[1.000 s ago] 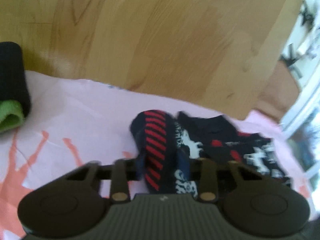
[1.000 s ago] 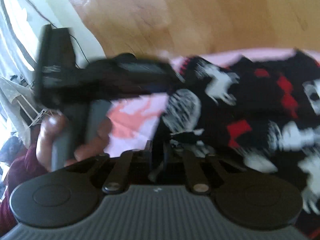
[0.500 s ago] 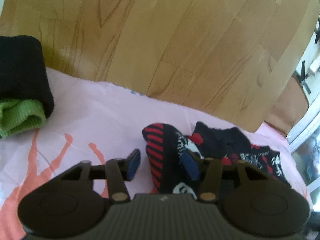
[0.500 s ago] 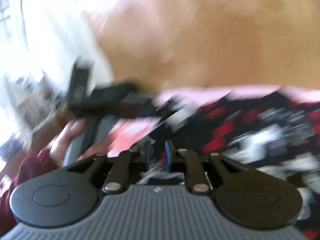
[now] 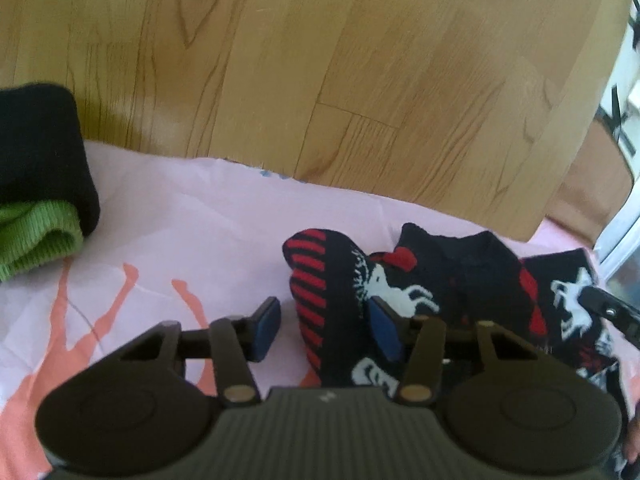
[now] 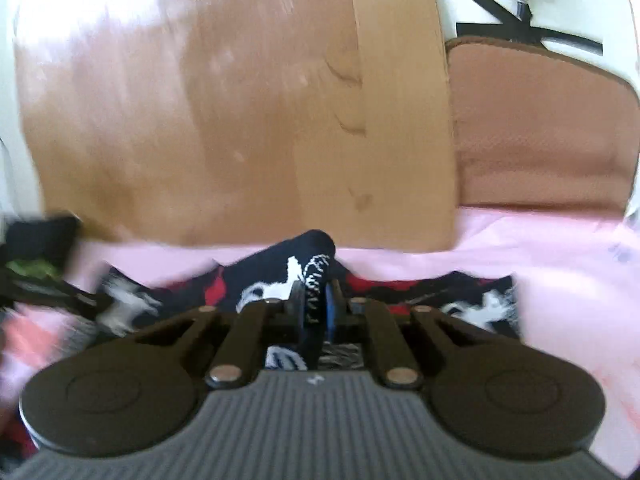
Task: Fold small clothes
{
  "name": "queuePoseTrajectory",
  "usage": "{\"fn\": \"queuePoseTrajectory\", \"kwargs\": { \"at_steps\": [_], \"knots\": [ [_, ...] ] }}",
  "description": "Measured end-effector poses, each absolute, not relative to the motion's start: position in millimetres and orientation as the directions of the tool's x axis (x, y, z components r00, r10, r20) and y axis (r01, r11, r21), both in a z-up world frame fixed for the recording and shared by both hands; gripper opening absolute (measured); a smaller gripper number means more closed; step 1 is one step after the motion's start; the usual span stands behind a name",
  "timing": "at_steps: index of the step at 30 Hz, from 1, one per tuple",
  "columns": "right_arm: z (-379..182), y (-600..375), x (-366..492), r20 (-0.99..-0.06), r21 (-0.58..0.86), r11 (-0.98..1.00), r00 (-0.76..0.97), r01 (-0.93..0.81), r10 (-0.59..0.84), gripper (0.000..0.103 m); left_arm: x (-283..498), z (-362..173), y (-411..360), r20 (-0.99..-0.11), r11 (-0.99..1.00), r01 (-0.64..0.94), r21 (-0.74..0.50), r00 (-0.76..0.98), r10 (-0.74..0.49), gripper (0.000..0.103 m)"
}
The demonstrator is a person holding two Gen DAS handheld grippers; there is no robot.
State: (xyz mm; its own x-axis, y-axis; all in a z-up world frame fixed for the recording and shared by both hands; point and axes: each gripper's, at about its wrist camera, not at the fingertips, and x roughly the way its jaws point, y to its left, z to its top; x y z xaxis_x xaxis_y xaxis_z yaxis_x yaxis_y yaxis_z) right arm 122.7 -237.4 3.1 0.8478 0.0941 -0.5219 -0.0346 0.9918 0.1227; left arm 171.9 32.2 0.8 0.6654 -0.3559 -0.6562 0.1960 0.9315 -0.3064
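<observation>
The left gripper (image 5: pixel 326 330) has its jaws apart and closing, with a fold of the sock (image 5: pixel 332 300) between them — one pad (image 5: pixel 267 326) is clear of it. The right gripper (image 6: pixel 316 304) is closing, pinched on a sock edge. Dark socks with red stripes and white deer lie on one pink sheet (image 5: pixel 192 224). I cannot count them. One black and green roll (image 5: pixel 36 184) sits well apart.

2 close wrist views, angled down, sharing patterned sock (image 5: pixel 400 296)

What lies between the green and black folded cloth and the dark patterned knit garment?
Only bare pink sheet, seen in the left wrist view, between cloth and garment.
</observation>
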Motion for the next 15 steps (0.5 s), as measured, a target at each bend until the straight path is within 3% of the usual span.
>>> {"fn": "queuePoseTrajectory", "kwargs": {
  "at_steps": [2, 5, 10, 11, 13, 15],
  "knots": [
    [-13.7, -240.1, 135.9, -0.63, 0.147, 0.989, 0.769, -0.023, 0.112, 0.02, 170.8, 1.3, 31.3, -0.657, 0.935, 0.196, -0.294, 0.67, -0.347, 0.051],
    [-7.1, -244.2, 120.2, -0.57, 0.183, 0.983, 0.815, -0.001, 0.107, 0.029, 167.0, 8.2, 42.4, -0.612, 0.917, 0.179, -0.355, 0.697, -0.374, 0.048],
    [11.8, -237.3, 106.2, -0.454, 0.238, 0.968, 0.872, -0.078, 0.182, 0.029, 154.5, 22.8, 46.6, -0.492, 0.856, 0.264, -0.445, 0.727, -0.48, 0.048],
    [9.2, -236.6, 108.6, -0.469, 0.252, 0.962, 0.857, -0.104, 0.215, 0.028, 155.0, 21.6, 42.1, -0.506, 0.864, 0.27, -0.424, 0.721, -0.474, 0.048],
    [-14.1, -236.7, 127.5, -0.606, 0.261, 0.963, 0.764, -0.073, 0.222, 0.028, 162.9, 10.0, 26.8, -0.597, 0.916, 0.243, -0.319, 0.7, -0.393, 0.049],
    [-22.5, -240.5, 138.1, -0.591, 0.325, 0.944, 0.766, -0.062, 0.253, 0.023, 168.4, -1.3, 14.4, -0.651, 0.961, 0.209, -0.182, 0.706, -0.277, 0.06]
  ]
}}
